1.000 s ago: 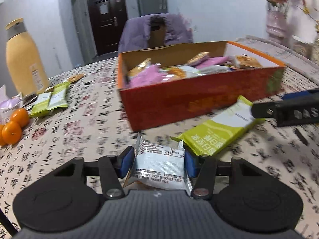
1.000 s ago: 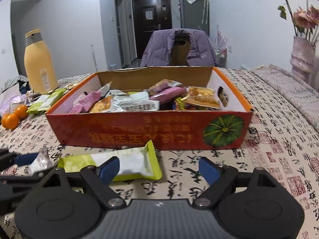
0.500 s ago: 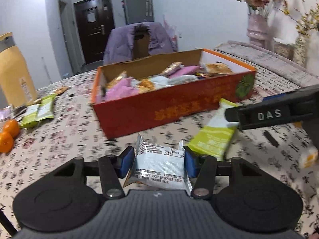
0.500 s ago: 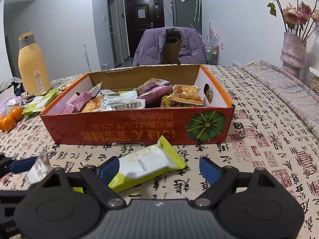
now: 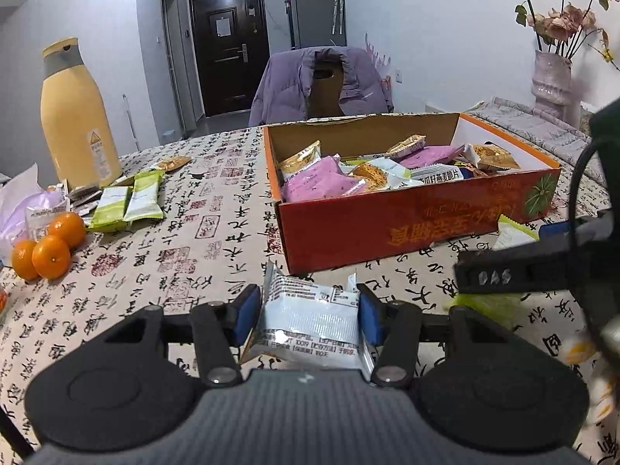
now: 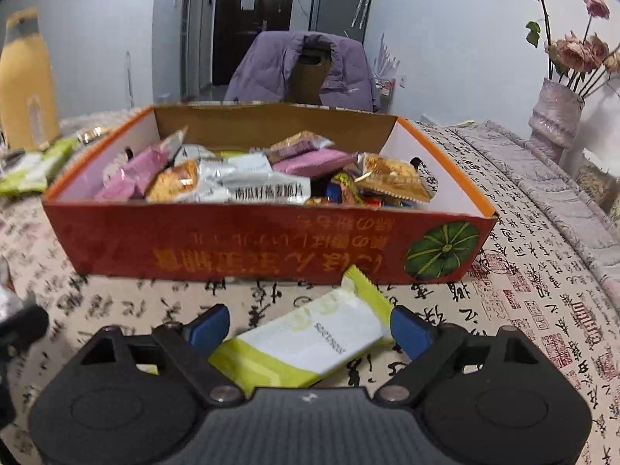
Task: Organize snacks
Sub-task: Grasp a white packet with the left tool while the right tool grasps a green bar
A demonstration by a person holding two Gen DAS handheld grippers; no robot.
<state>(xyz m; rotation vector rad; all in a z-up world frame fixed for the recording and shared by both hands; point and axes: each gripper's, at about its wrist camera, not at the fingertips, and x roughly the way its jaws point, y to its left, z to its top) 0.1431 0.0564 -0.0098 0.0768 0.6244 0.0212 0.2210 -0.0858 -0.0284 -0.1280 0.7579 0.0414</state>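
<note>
Item: left tool (image 5: 308, 312) clamps silver snack packet (image 5: 310, 319); right tool (image 6: 310, 327), jaws just widened, should straddle green-white packet (image 6: 310, 343) squarely before closing, then lift to red box (image 6: 248, 248).

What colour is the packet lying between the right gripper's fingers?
Lime green ends with a white middle panel: the packet, clearest in the right wrist view.

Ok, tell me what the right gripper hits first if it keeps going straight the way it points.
Probably the green-and-white snack packet lying on the table between the open right gripper fingers. Beyond it stands the red box's front wall, though depth is hard to judge.
</note>
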